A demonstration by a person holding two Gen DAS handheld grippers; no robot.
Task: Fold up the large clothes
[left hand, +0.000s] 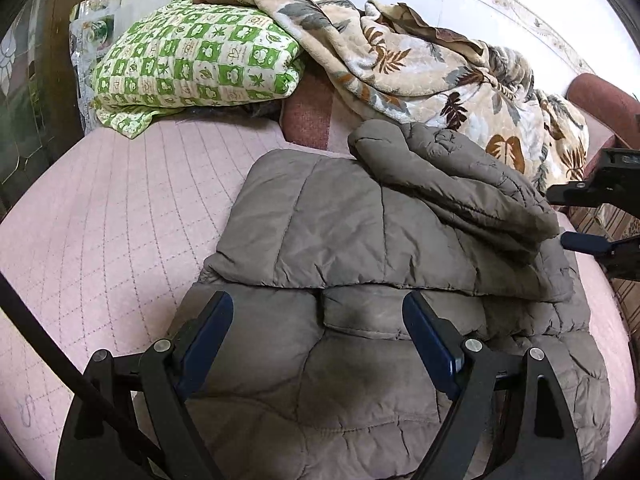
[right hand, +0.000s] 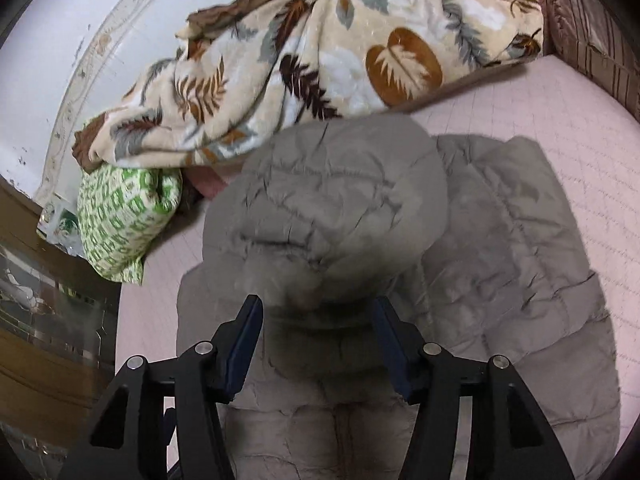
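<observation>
A grey quilted puffer jacket lies partly folded on the pink quilted bed. One sleeve is laid across its upper right. My left gripper is open just above the jacket's folded edge and holds nothing. My right gripper is open above the jacket, where a raised blurred bulge of fabric sits just beyond its fingers. The right gripper also shows at the right edge of the left wrist view, open, next to the sleeve end.
A leaf-patterned cream blanket is heaped along the wall behind the jacket. A green checked folded quilt lies at the far left. A dark wooden cabinet borders the bed. A maroon headboard is at the right.
</observation>
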